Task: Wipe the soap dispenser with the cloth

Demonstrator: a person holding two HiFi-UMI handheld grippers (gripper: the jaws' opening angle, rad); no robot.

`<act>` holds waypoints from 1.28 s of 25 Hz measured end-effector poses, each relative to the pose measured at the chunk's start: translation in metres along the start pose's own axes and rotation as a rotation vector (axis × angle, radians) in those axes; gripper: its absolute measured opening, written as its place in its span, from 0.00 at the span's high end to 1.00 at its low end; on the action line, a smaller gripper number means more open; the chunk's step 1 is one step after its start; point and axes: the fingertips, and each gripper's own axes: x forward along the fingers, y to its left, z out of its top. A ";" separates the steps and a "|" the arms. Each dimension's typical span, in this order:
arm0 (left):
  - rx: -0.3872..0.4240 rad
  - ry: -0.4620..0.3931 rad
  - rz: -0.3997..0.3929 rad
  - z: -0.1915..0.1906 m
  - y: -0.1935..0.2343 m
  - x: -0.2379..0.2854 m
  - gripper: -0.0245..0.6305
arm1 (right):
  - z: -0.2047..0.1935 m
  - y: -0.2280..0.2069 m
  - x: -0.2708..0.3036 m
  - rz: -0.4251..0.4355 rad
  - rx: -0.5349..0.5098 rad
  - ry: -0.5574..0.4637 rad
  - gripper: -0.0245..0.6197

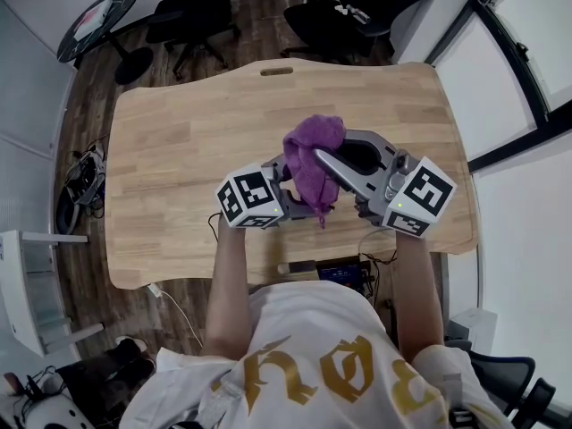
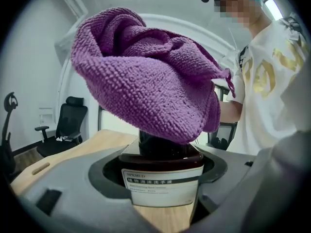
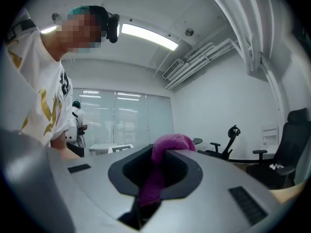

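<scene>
The soap dispenser (image 2: 163, 181) is a dark brown bottle with a white label, and it stands between the jaws of my left gripper (image 1: 290, 190), which is shut on it. A purple cloth (image 2: 146, 86) is draped over the bottle's top and hides the pump. My right gripper (image 3: 150, 188) is shut on a fold of that cloth (image 3: 167, 147). In the head view both grippers meet above the table, close to its near edge, with the cloth (image 1: 313, 146) bunched between them. My right gripper (image 1: 329, 164) reaches in from the right.
The wooden table (image 1: 179, 141) lies beneath the grippers. Black office chairs (image 1: 192, 16) stand beyond its far edge, with a small round table (image 1: 98, 21) at the far left. White furniture (image 1: 27, 284) stands at the left. The person's torso fills the bottom of the head view.
</scene>
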 end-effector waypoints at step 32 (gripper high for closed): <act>-0.026 -0.024 0.016 0.001 0.002 -0.013 0.41 | -0.040 -0.061 0.000 -0.285 0.069 -0.046 0.90</act>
